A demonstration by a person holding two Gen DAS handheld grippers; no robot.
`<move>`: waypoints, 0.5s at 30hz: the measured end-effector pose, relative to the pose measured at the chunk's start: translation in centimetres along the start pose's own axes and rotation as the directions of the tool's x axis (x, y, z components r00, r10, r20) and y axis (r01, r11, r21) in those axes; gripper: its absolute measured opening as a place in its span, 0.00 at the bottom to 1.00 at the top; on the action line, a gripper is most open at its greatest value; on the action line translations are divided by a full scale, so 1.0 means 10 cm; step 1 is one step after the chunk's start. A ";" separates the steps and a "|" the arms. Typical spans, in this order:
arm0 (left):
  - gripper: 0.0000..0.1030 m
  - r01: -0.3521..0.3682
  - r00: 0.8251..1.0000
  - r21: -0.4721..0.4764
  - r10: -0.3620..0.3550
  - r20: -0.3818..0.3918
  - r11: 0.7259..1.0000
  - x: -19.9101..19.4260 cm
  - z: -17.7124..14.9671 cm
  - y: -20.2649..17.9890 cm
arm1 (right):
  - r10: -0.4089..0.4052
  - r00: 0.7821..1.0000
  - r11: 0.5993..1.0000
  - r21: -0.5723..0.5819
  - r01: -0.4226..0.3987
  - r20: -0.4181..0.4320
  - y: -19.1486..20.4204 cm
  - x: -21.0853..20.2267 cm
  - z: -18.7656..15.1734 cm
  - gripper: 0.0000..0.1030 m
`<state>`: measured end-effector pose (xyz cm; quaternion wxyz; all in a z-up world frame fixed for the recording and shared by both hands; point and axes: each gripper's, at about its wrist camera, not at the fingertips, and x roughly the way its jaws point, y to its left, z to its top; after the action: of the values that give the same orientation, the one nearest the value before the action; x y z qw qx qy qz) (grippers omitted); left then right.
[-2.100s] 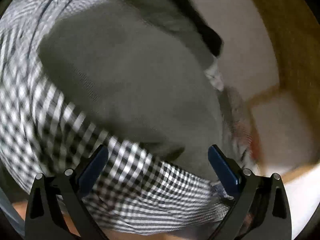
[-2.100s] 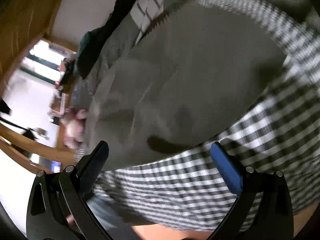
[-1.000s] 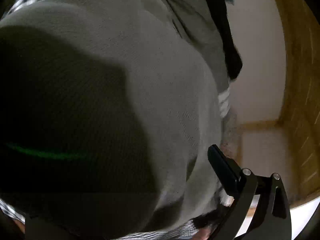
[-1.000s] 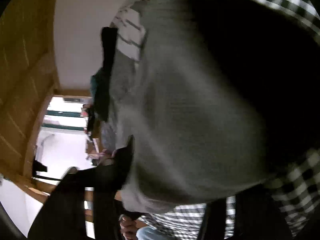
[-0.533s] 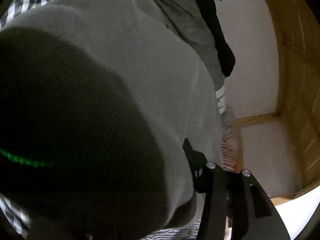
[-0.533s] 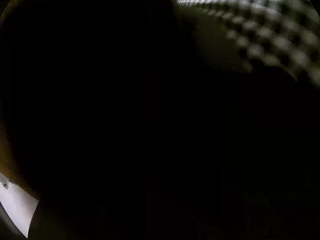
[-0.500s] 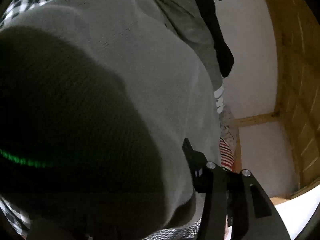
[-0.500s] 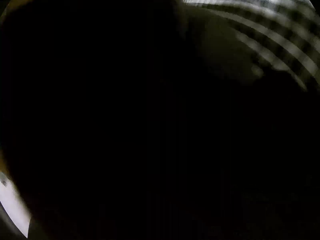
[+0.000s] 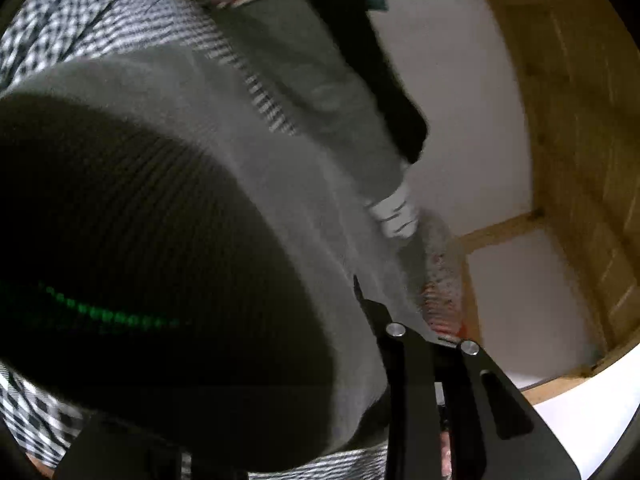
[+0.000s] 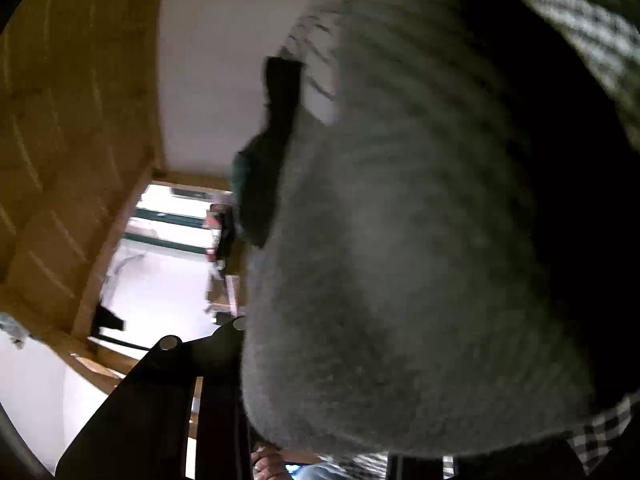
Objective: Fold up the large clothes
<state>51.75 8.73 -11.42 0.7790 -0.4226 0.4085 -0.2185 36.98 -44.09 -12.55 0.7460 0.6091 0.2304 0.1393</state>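
Observation:
A large grey garment [image 9: 248, 168] lies on a black-and-white checked cloth [image 9: 100, 24]. A fold of it bulges over both cameras. My left gripper [image 9: 352, 352] is shut on the grey garment's edge; only its right finger [image 9: 404, 392] shows, the left one is hidden under the fabric. In the right wrist view the grey garment [image 10: 400, 260] fills the right and centre. My right gripper [image 10: 256, 360] is shut on the fabric; only its left finger [image 10: 200, 380] shows.
A pile of other clothes, grey, black and teal [image 9: 360, 52], lies behind the garment by a white wall [image 9: 460, 120]. Wooden panelling [image 9: 580, 120] runs along the side. A bright doorway [image 10: 168, 260] shows at the right wrist view's left.
Both grippers went from open over the garment to shut on its edge. The fabric has lifted and now covers much of both views. The right view cleared from near black.

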 end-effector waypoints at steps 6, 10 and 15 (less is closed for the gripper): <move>0.28 0.031 0.999 0.036 -0.033 0.039 0.999 -0.08 0.14 -0.42 | 0.028 1.000 0.995 -0.093 -0.028 -0.007 0.53 -0.12 0.43 0.26; 0.28 0.052 0.997 0.085 -0.057 0.049 0.995 0.02 0.27 -0.86 | 0.050 0.999 0.987 -0.156 -0.049 0.000 1.02 -0.09 0.78 0.26; 0.28 0.102 0.994 0.130 -0.107 0.029 0.986 0.42 0.30 -1.55 | 0.060 0.996 0.981 -0.191 -0.047 0.063 1.40 -0.49 1.42 0.26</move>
<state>56.71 -1.20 0.61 0.7992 -0.3964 0.3568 -0.2772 41.06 -55.40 4.13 0.8039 0.5459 0.1740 0.1595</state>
